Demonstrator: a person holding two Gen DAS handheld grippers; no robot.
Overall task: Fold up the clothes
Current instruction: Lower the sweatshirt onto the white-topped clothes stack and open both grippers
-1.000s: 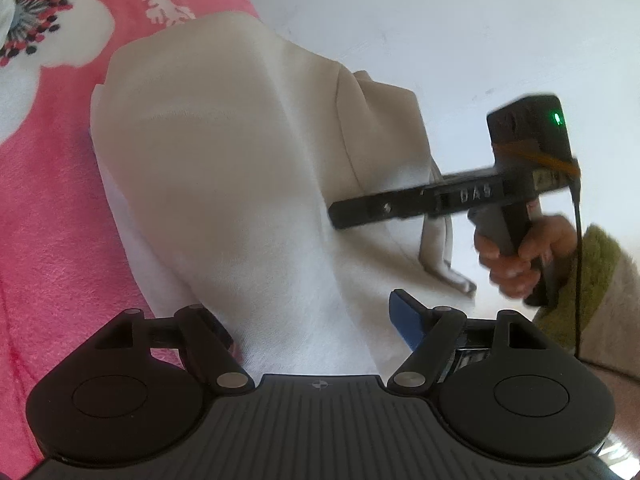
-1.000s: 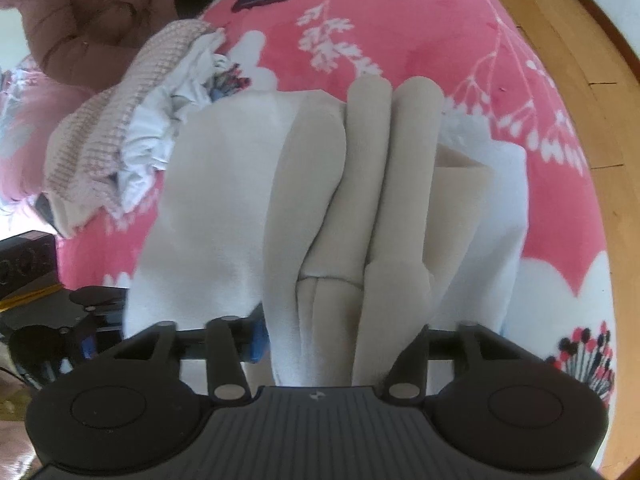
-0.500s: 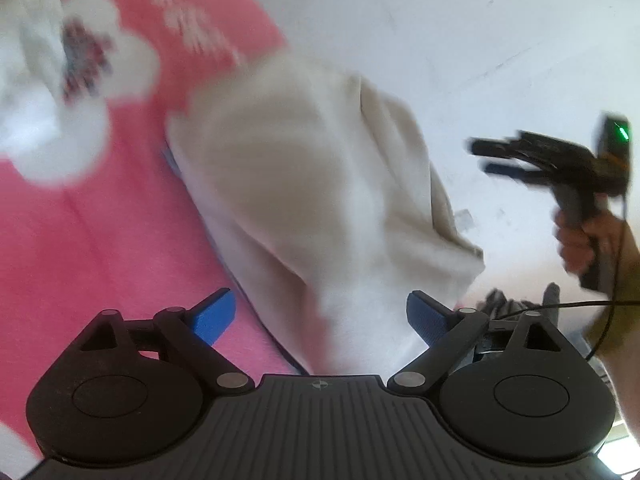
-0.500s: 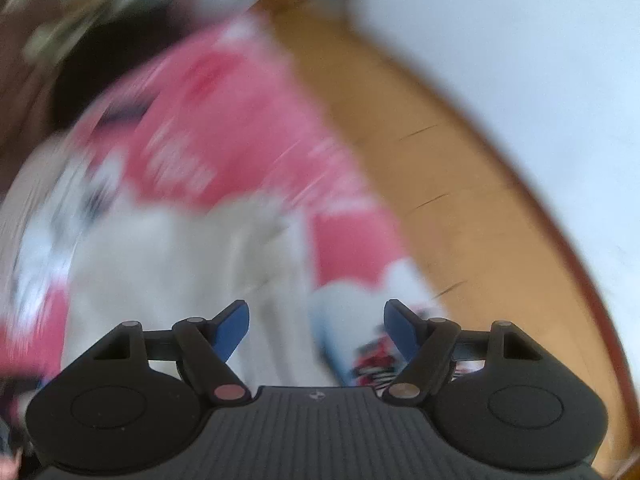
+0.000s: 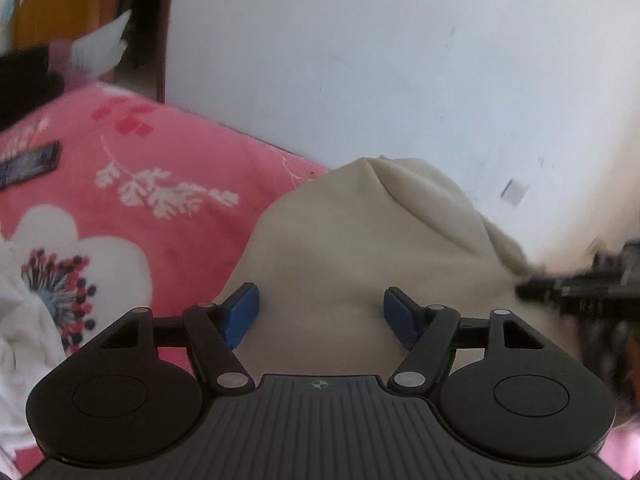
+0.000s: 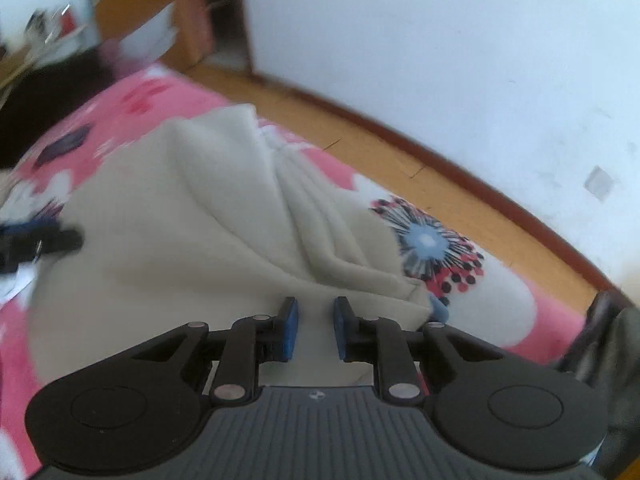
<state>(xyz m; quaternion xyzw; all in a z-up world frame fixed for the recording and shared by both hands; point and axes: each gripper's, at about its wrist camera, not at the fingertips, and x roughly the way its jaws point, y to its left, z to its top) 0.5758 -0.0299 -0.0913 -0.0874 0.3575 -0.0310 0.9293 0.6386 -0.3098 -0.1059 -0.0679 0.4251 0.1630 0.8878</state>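
Observation:
A cream garment [image 5: 360, 248] lies folded in a thick bundle on the pink floral blanket [image 5: 168, 152]. My left gripper [image 5: 320, 316] is open, and its blue pads [image 5: 240, 316] stand either side of the bundle's near end without pinching it. The right wrist view shows the same garment [image 6: 180, 232] with loose folds on its right side. There my right gripper [image 6: 316, 328] has its jaws drawn close, and a narrow strip of cream cloth fills the gap at the near edge. Each gripper appears blurred in the other's view: the right [image 5: 580, 288], the left [image 6: 36, 244].
A dark phone [image 5: 28, 164] lies on the blanket at the far left. White clothes [image 5: 16, 320] sit at the left edge. The wood floor [image 6: 400, 152] and a white wall [image 6: 440, 60] lie beyond the blanket's right side, and a doorway [image 5: 80, 20] is far left.
Both grippers let go of the lifted garment and it now lies folded on the blanket. The right jaws went from wide open to nearly closed on the near edge. The left stays open.

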